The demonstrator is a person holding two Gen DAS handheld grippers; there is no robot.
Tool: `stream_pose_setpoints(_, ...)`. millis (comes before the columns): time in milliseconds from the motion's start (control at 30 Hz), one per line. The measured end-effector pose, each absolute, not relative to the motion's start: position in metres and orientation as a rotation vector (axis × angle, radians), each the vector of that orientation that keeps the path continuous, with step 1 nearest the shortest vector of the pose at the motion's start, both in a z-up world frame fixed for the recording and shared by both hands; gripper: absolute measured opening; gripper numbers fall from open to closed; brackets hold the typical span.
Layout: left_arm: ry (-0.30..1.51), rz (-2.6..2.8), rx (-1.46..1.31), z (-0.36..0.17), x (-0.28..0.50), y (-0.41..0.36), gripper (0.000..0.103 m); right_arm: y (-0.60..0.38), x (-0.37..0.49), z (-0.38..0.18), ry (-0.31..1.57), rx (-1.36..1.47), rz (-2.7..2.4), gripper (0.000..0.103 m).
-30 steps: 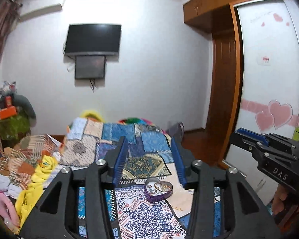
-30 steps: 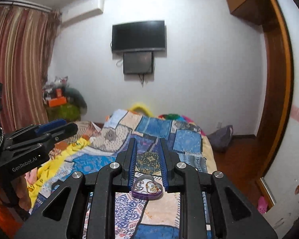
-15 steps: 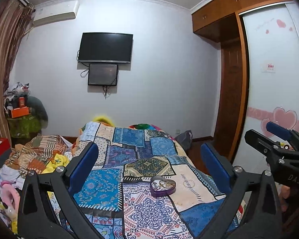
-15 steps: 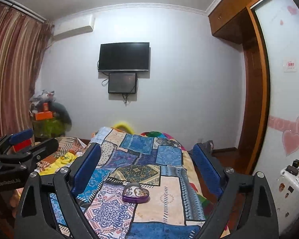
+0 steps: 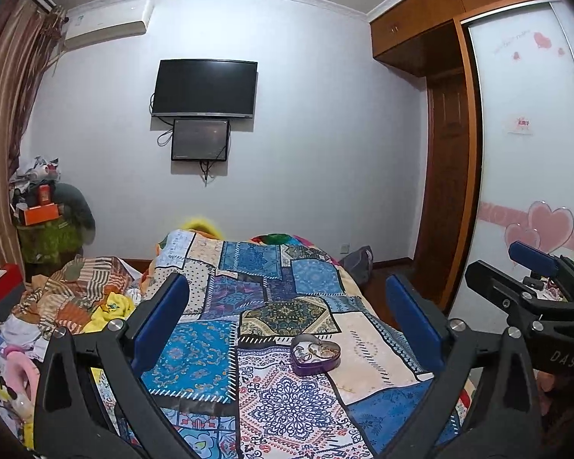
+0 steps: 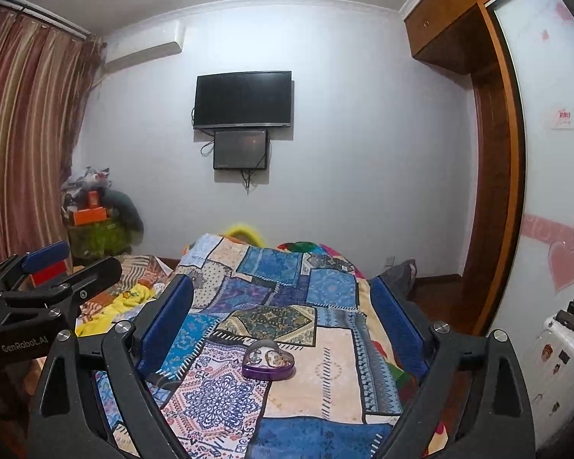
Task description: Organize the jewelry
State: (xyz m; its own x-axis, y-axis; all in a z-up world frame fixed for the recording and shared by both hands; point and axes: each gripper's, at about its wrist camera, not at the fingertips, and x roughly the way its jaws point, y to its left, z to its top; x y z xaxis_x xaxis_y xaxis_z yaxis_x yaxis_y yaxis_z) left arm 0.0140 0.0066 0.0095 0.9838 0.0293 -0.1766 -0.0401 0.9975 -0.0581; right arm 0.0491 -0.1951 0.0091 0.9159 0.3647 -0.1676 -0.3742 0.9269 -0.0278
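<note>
A purple heart-shaped box (image 5: 314, 354) with small jewelry pieces inside sits open on the patchwork bedspread (image 5: 225, 352); it also shows in the right wrist view (image 6: 268, 359). My left gripper (image 5: 287, 298) is open wide and empty, held above the bed short of the box. My right gripper (image 6: 281, 294) is open wide and empty too, held at about the same height. Each gripper shows at the edge of the other's view: the right one (image 5: 532, 290) and the left one (image 6: 53, 283).
A pile of clothes (image 5: 69, 306) lies left of the bedspread. A wardrobe with sliding doors (image 5: 532, 176) stands on the right. A TV (image 5: 204, 88) hangs on the far wall. A white suitcase (image 6: 558, 363) stands at the right.
Both grippers have opened from nearly shut to wide. Both have pulled back and up from the heart box, so more of the room shows.
</note>
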Motion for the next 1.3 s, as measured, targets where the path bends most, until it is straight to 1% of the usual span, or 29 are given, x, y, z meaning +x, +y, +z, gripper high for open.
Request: stream_pose_setpoints(1300,0.207,0.034,-0.068,0.0065,0.0211,0.0051,0.102,-0.1968,0.0513,0.0096,0.203,-0.046,0.386,0.092)
